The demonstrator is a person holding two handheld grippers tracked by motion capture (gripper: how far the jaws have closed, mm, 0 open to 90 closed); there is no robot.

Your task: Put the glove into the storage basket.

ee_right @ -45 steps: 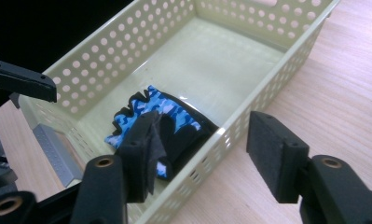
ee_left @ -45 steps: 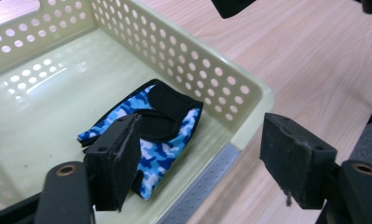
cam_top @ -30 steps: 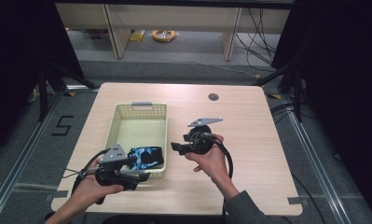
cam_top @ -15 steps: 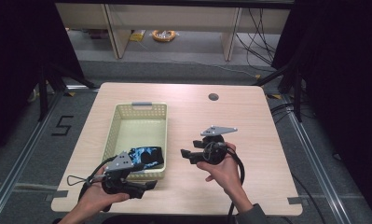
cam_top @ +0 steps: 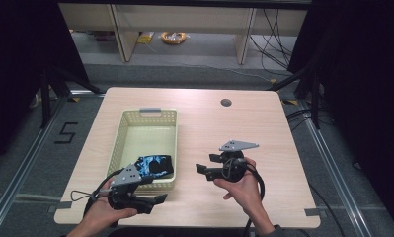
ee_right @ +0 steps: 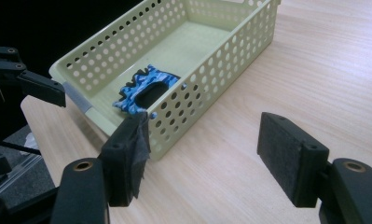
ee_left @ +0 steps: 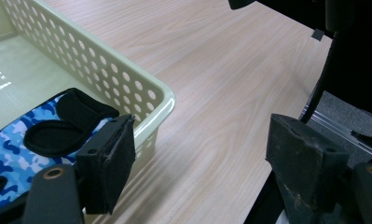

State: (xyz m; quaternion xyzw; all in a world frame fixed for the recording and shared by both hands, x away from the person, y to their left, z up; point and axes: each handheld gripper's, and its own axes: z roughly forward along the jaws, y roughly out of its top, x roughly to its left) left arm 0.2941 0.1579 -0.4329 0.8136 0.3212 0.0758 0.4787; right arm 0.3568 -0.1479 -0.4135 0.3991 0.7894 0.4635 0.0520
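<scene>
A pale green perforated basket [cam_top: 146,129] [ee_left: 141,86] [ee_right: 221,65] stands left of centre on the wooden table. At its near end lies a blue camouflage glove with black patches [cam_top: 155,165] [ee_left: 16,144] [ee_right: 144,88]. My left gripper [cam_top: 157,200] [ee_left: 207,163] hovers open just in front of the basket's near right corner, pointing right. My right gripper [cam_top: 205,164] [ee_right: 209,158] is to the right of the basket and points left at it. Its jaws have just been opening, with nothing but bare table between them. Farther off, the right gripper view catches the left gripper [ee_right: 34,86].
The table [cam_top: 209,123] has a small round hole [cam_top: 226,102] near its far edge. The near edge runs close under both hands. Dark curtains flank the table, and shelving legs and cables stand on the floor behind it.
My right gripper has drawn away from the basket, moving right and toward the near edge, and its jaws look wider. The left gripper has slipped slightly back from over the basket's near end.
</scene>
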